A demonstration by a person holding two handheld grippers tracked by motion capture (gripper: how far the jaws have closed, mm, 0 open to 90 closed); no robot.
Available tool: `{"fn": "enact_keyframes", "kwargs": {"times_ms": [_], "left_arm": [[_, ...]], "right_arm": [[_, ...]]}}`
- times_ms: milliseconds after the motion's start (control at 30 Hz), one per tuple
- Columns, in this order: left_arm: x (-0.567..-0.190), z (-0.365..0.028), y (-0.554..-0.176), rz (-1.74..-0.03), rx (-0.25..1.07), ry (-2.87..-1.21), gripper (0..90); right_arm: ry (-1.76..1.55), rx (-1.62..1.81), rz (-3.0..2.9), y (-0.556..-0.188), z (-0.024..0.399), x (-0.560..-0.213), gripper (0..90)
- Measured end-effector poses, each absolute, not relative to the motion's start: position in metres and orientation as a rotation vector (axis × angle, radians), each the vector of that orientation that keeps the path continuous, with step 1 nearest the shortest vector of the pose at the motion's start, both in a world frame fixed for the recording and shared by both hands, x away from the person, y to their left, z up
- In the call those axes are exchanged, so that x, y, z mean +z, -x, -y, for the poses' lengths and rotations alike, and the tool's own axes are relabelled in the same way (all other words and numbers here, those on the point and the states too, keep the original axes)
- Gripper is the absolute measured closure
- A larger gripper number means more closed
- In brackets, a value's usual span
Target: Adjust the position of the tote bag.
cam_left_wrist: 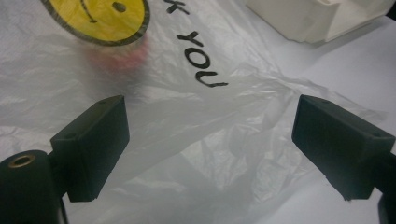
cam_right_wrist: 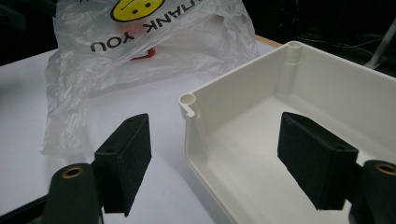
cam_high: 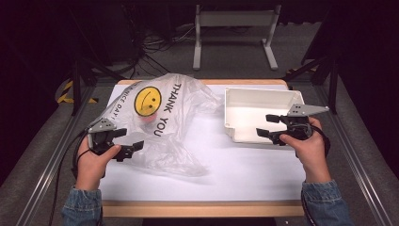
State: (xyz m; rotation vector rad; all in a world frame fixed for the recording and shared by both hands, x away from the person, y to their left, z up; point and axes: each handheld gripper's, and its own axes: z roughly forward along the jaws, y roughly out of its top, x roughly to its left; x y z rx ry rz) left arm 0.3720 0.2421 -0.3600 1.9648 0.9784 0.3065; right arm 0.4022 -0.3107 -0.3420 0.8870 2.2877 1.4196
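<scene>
A crumpled clear plastic bag [cam_high: 164, 117] with a yellow smiley face [cam_high: 147, 100] and "THANK YOU" print lies on the left half of the white table [cam_high: 244, 169]. Something red [cam_left_wrist: 121, 58] shows dimly through the bag under the smiley. My left gripper [cam_high: 129, 140] stands open at the bag's near left edge, with loose bag film [cam_left_wrist: 196, 140] lying between and below its jaws, untouched. An empty white tray [cam_high: 244, 96] sits at the right. My right gripper [cam_high: 266, 125] stands open at the tray's near edge, one jaw outside the tray wall [cam_right_wrist: 224, 98] and the other over its inside.
The table's wooden front edge [cam_high: 202, 208] runs along the bottom, with metal rails at both sides. A white frame stand [cam_high: 235, 21] and cables lie on the floor behind the table. White table surface stretches between the bag and the tray.
</scene>
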Motion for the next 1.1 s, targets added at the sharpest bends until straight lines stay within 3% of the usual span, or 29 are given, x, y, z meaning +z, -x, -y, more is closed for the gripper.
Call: {"fn": "enact_keyframes", "kwargs": {"times_ms": [467, 1100], "left_arm": [[-0.346, -0.236, -0.363, -0.902, 0.314, -1.993, 10.8], [-0.332, -0.227, -0.351, -0.798, 0.298, -2.034, 3.6]], "right_arm": [[-0.844, 1.417, -2.309, -0.394, 0.292, -0.336, 26.1], [-0.719, 1.459, -2.472, -0.378, 0.227, -0.336, 22.1]]}}
